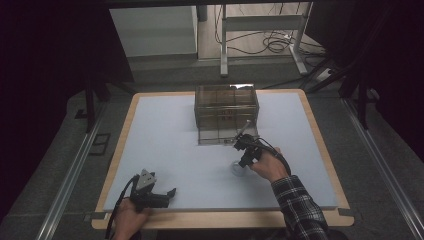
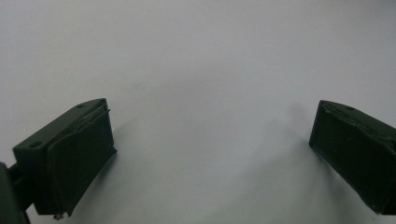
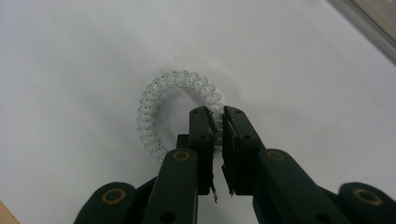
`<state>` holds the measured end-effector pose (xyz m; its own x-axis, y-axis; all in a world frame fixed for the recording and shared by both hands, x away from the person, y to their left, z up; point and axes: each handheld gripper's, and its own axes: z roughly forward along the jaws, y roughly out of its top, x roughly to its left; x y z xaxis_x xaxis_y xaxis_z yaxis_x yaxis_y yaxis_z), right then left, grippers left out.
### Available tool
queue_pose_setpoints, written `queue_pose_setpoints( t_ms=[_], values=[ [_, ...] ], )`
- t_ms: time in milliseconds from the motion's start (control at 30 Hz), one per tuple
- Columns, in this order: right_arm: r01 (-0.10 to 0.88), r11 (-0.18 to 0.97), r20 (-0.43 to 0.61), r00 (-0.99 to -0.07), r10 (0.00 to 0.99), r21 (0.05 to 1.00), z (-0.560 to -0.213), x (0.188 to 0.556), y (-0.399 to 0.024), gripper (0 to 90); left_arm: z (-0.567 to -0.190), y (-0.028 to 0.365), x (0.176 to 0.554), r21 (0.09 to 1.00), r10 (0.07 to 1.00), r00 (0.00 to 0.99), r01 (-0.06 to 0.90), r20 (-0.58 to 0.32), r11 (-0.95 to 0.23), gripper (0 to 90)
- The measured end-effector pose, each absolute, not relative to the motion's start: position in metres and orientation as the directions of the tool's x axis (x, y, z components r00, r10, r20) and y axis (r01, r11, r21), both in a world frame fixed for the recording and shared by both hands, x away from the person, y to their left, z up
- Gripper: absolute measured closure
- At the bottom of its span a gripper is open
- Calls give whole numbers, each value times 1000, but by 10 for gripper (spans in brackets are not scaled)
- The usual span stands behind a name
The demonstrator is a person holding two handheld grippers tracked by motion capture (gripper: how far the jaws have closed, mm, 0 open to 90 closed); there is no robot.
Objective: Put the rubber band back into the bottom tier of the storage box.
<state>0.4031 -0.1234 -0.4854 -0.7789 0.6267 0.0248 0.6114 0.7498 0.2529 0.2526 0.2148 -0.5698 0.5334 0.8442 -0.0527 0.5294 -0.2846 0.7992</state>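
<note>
Near the table's middle, we've got the right gripper (image 3: 217, 116) pinched shut on one edge of the clear coil hair tie (image 3: 161, 100) (springy stuff) — lift quickly and it could squirm free.

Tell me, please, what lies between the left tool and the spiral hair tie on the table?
Nothing: in the high view, only bare white table top lies between the open left tool and the clear spiral hair tie, which the right tool grips.
</note>
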Motion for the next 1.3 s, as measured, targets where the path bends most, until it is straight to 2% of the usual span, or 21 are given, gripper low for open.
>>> queue_pose_setpoints(
  t_ms=[467,1300],
  values=[
    [616,681,67,-759,648,396,-480,401,-142,813,-570,215,253,799,844,533,529,-53,-284,0],
    [553,594,52,-756,653,584,-466,406,-131,813,-570,215,253,799,844,533,529,-53,-284,0]
  ],
)
